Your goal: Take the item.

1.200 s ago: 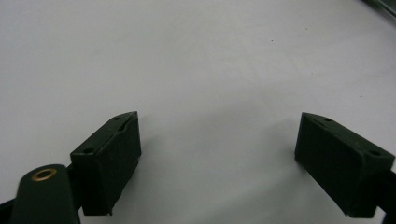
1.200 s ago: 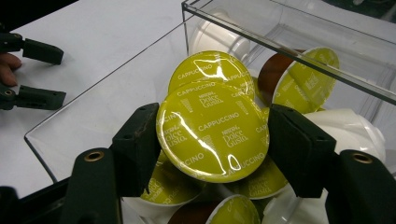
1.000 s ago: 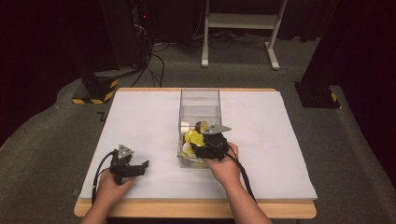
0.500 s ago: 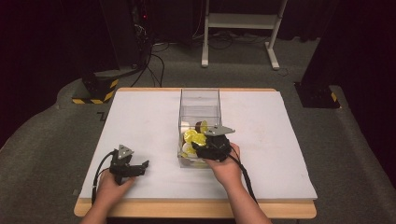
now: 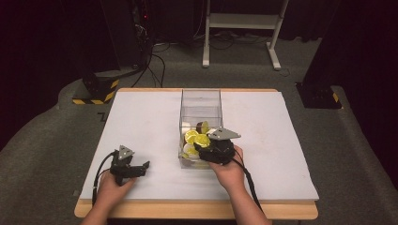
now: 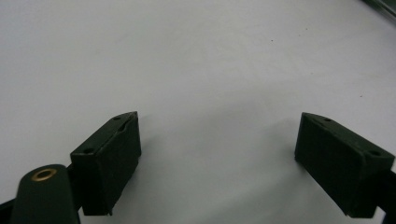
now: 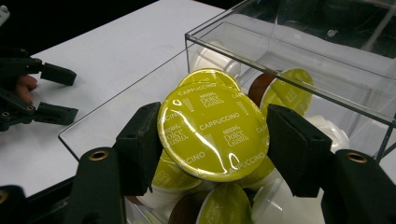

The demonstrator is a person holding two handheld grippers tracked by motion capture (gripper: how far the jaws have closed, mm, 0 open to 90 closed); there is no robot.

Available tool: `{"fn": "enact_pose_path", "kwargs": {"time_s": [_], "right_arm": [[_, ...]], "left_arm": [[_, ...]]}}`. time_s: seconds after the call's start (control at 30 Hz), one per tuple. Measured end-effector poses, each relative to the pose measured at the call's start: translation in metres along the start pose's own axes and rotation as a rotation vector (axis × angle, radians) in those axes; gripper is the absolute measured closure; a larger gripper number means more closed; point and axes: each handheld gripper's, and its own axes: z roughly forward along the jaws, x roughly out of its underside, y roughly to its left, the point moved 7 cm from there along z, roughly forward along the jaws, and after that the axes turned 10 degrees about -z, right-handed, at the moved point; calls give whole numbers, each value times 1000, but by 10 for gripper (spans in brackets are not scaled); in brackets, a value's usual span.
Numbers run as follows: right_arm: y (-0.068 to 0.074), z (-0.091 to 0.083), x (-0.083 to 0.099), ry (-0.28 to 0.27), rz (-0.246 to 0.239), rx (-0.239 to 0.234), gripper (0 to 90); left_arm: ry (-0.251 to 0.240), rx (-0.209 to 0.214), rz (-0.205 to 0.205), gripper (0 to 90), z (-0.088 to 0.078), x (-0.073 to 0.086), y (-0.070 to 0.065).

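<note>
A clear plastic box (image 5: 201,92) stands in the middle of the white table top (image 5: 141,117), and several coffee capsules (image 5: 192,137) lie in its near end. My right gripper (image 5: 199,149) reaches into that end over the near wall. In the right gripper view its jaws press both sides of a yellow-green "Cappuccino" capsule (image 7: 211,127), so the right gripper (image 7: 214,136) is shut on it above the pile. My left gripper (image 5: 144,168) rests on the table to the left of the box. Seen in its own view, the left gripper (image 6: 215,154) is wide open over bare white surface.
More capsules with green lids (image 7: 292,91) and white bodies (image 7: 212,60) crowd the box's near end (image 7: 280,80); its far half looks bare. The left gripper (image 7: 52,93) appears far left in the right gripper view. Dark floor, cables and a white stand (image 5: 241,28) lie beyond the table.
The right gripper has shifted only slightly at the box's near end, still holding the capsule. The left gripper has stayed in place.
</note>
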Motion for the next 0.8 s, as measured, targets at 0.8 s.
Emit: {"fn": "enact_pose_path", "kwargs": {"time_s": [0.8], "right_arm": [[-2,-12,-1,-50,-3,13,384]], "left_arm": [[-1,0,-1,147,0,0,0]]}}
